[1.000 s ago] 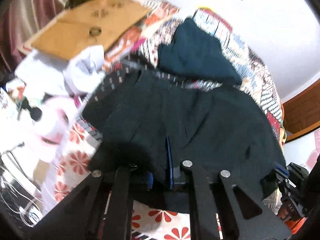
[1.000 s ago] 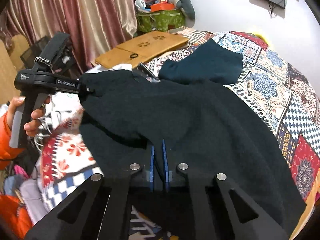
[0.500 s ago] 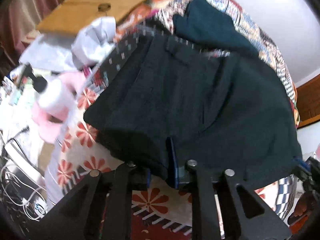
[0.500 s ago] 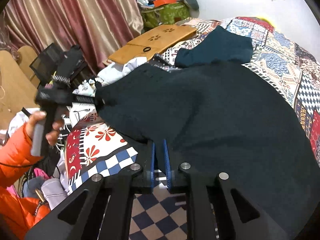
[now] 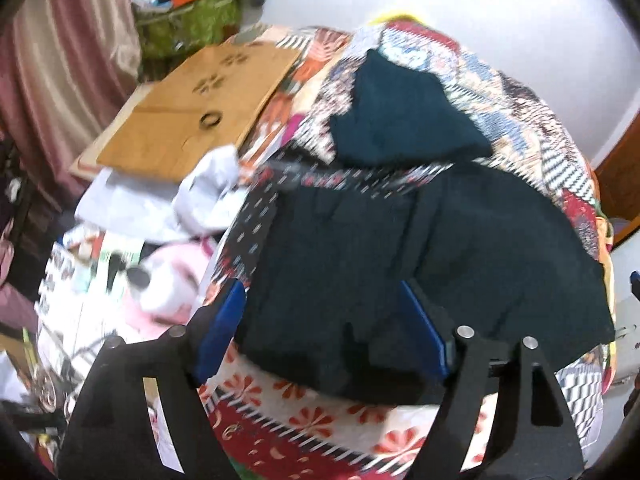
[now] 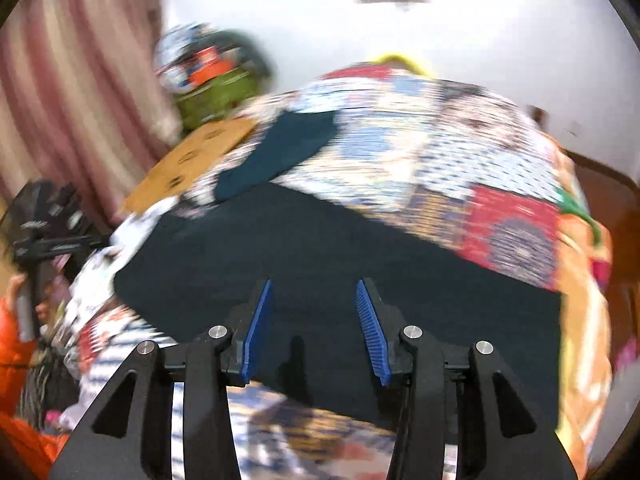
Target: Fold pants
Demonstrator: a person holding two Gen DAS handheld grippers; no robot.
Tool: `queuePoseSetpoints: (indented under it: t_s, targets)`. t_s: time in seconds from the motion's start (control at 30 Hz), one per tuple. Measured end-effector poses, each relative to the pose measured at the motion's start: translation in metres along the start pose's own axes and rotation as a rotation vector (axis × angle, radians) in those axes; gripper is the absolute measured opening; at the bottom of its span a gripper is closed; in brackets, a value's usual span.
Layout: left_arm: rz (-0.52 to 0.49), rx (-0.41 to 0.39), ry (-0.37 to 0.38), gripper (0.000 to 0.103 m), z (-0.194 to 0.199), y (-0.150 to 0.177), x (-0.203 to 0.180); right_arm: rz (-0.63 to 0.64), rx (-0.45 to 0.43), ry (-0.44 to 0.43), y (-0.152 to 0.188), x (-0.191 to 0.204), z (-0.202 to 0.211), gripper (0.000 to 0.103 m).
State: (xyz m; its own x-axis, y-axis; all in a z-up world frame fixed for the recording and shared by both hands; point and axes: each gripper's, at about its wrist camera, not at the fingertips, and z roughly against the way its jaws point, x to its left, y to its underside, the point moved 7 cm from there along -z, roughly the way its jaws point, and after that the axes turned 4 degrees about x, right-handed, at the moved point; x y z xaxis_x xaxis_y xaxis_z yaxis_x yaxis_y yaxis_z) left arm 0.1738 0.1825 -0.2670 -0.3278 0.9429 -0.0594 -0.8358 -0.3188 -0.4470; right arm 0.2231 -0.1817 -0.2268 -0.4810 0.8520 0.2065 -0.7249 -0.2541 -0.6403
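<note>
The dark pants (image 5: 400,264) lie spread flat on the patchwork bed quilt (image 5: 532,120); they also show in the blurred right wrist view (image 6: 320,264). My left gripper (image 5: 320,300) is open, its blue pads apart just above the pants' near edge, holding nothing. My right gripper (image 6: 314,304) is open too, its blue pads apart over the near edge of the pants. The left gripper tool (image 6: 44,240) shows at the far left of the right wrist view.
A folded teal garment (image 5: 404,116) lies on the quilt beyond the pants. A wooden board (image 5: 188,112) lies at the back left. White cloth (image 5: 208,192) and pink clutter (image 5: 168,280) sit off the bed's left side. A wall stands behind the bed.
Both grippers were shut on the pants' near edge and have opened, letting it go. The pants now lie flat on the quilt. The right view has tilted up and blurred.
</note>
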Motion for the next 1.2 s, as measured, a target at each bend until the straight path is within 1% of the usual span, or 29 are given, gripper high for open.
queuePoseSetpoints:
  t_s: [0.07, 0.13, 0.23, 0.3, 0.43, 0.57, 0.63, 0.7, 0.73, 0.8, 0.87, 0.9, 0.93, 0.97, 1.07, 1.2]
  targets:
    - [-0.033, -0.013, 0.006, 0.08, 0.0, -0.013, -0.014, -0.09, -0.001, 0.086, 0.005, -0.043, 0.005, 0.04]
    - [-0.07, -0.014, 0.023, 0.081, -0.004, -0.023, -0.034, -0.147, -0.005, 0.139, 0.012, -0.073, 0.01, 0.04]
    - [-0.114, 0.003, 0.057, 0.081, -0.019, -0.036, -0.064, -0.236, 0.01, 0.234, 0.031, -0.126, 0.015, 0.04]
    - [-0.143, 0.02, 0.073, 0.081, -0.03, -0.042, -0.086, -0.281, 0.026, 0.265, 0.037, -0.153, 0.015, 0.04]
    - [-0.213, 0.05, 0.063, 0.081, -0.051, -0.044, -0.121, -0.362, 0.055, 0.292, 0.046, -0.191, 0.005, 0.04]
    - [-0.279, 0.089, 0.055, 0.081, -0.07, -0.037, -0.146, -0.377, 0.076, 0.299, 0.046, -0.215, -0.016, 0.04]
    - [-0.308, 0.104, 0.035, 0.081, -0.079, -0.033, -0.152, -0.376, 0.089, 0.307, 0.046, -0.221, -0.03, 0.04]
    - [-0.327, 0.086, 0.015, 0.082, -0.082, -0.031, -0.155, -0.375, 0.121, 0.323, 0.05, -0.228, -0.045, 0.04]
    - [-0.328, 0.072, 0.006, 0.085, -0.082, -0.032, -0.156, -0.378, 0.133, 0.332, 0.054, -0.232, -0.05, 0.04]
    - [-0.33, 0.063, -0.005, 0.086, -0.084, -0.032, -0.156, -0.394, 0.137, 0.319, 0.059, -0.235, -0.056, 0.039]
    - [-0.326, 0.056, -0.006, 0.087, -0.086, -0.032, -0.157, -0.417, 0.121, 0.292, 0.06, -0.235, -0.054, 0.027]
    - [-0.324, 0.052, -0.008, 0.088, -0.086, -0.032, -0.156, -0.421, 0.118, 0.286, 0.061, -0.234, -0.051, 0.023]
    - [-0.321, 0.048, -0.012, 0.089, -0.086, -0.032, -0.156, -0.415, 0.115, 0.272, 0.061, -0.232, -0.051, 0.014]
    - [-0.32, 0.047, -0.014, 0.089, -0.086, -0.032, -0.156, -0.403, 0.12, 0.275, 0.06, -0.229, -0.051, 0.011]
    - [-0.318, 0.048, -0.013, 0.09, -0.086, -0.032, -0.155, -0.327, 0.108, 0.335, 0.057, -0.222, -0.044, 0.008]
    - [-0.323, 0.048, -0.015, 0.09, -0.084, -0.031, -0.154, -0.287, 0.016, 0.382, 0.042, -0.22, -0.016, 0.007]
